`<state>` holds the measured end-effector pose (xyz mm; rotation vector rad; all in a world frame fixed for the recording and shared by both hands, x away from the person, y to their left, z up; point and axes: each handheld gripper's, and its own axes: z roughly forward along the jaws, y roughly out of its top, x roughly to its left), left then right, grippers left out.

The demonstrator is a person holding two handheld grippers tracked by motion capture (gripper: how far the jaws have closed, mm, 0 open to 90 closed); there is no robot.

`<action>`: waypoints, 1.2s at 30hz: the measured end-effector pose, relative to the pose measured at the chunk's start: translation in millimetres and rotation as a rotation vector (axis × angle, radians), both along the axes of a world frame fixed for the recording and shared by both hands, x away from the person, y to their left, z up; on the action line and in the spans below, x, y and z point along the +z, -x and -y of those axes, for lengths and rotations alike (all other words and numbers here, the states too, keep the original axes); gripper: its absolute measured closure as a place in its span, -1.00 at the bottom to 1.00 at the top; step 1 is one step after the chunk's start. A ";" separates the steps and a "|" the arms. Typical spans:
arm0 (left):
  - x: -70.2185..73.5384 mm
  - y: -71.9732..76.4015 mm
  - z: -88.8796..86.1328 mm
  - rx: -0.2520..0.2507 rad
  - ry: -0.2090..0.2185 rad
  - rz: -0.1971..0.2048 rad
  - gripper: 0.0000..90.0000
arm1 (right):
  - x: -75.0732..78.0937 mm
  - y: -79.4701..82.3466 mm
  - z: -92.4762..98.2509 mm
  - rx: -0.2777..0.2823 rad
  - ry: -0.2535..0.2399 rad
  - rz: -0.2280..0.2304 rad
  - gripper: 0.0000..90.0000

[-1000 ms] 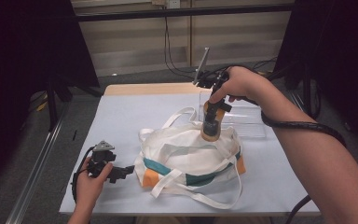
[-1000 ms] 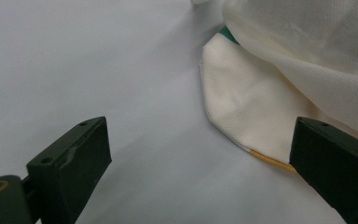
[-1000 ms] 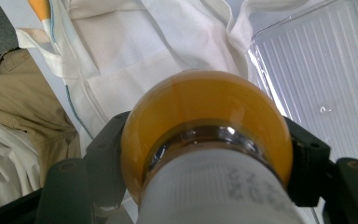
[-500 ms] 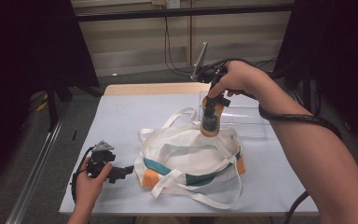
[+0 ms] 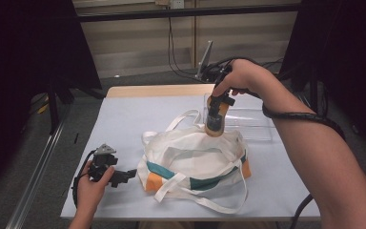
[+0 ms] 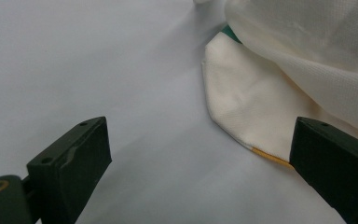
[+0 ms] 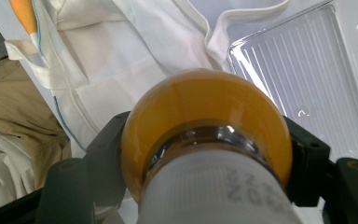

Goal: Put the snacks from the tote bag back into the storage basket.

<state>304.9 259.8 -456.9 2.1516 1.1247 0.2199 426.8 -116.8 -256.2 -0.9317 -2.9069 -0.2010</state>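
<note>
Lifted a little higher than a second ago, our right hand-held gripper point(image 5: 215, 113) clamps the orange bottle point(image 5: 214, 125) above the white tote bag point(image 5: 193, 160) on the bench point(image 5: 124, 119), while our left hand-held gripper point(image 5: 124, 176) rests beside it, jaws apart.

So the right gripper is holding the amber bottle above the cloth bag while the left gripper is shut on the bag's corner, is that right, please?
Not quite. The left gripper is open: in the left gripper view its jaws stand wide apart, with the cloth bag corner lying between them, ungrasped. The right gripper does hold the amber bottle above the bag.
</note>
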 end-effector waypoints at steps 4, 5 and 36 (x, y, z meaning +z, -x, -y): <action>0.4 0.0 -0.6 -0.005 -0.005 -0.006 -0.89 | 3.3 -2.1 1.1 0.000 -0.003 0.005 -0.33; 0.6 0.0 -0.9 -0.003 -0.004 -0.006 -0.89 | 3.5 -2.6 1.4 0.003 -0.004 0.008 -0.33; 1.2 0.6 -4.3 0.003 -0.005 -0.005 -0.89 | -0.6 -22.5 10.3 0.028 0.008 0.047 -0.33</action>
